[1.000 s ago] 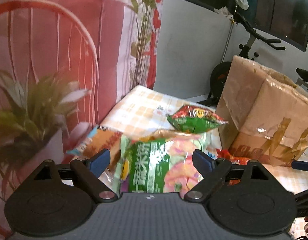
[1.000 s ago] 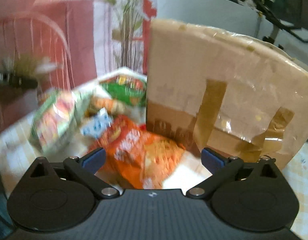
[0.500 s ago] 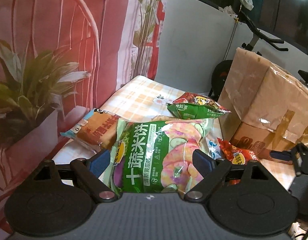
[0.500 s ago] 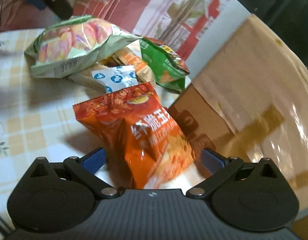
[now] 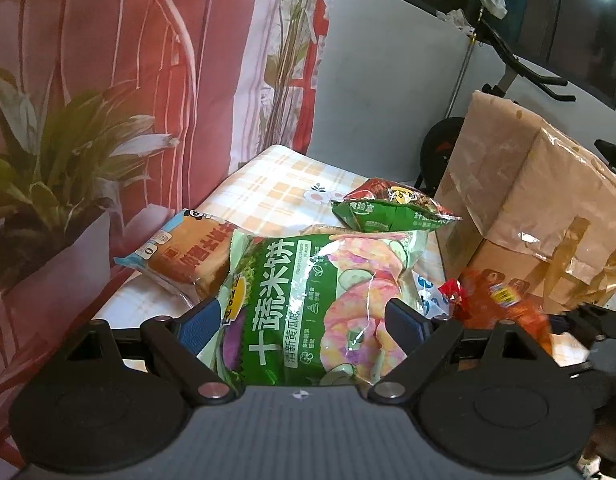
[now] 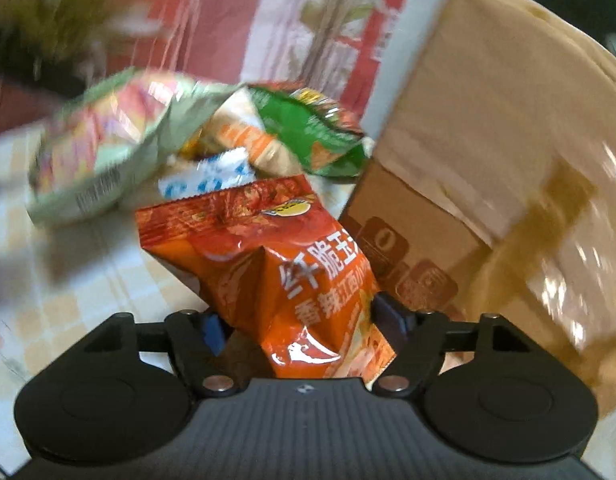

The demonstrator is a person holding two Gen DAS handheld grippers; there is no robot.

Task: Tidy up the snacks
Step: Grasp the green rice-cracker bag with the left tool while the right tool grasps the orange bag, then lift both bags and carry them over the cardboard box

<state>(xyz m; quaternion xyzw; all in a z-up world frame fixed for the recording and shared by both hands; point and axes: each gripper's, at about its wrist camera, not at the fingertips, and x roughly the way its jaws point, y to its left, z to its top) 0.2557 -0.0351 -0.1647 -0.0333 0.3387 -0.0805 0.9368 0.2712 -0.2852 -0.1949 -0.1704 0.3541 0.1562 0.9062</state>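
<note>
Right gripper [image 6: 297,320]: jaws, just closing, clamp the orange snack bag [image 6: 275,276] beside the cardboard box [image 6: 488,168]. Left gripper [image 5: 303,322]: fingers spread wide around the green rice-cracker bag [image 5: 308,304], contact uncertain, on the checked tablecloth [image 5: 279,188].

Red floral curtain [image 5: 155,60], grey wall [image 5: 388,100], exercise bike [image 5: 504,80].

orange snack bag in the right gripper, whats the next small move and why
Probably finish closing, then lift. The right gripper has just been closing its jaws, and the orange snack bag sits pinched between them, creased at the middle. It stands close beside the cardboard box, so raise it straight up to clear.
</note>
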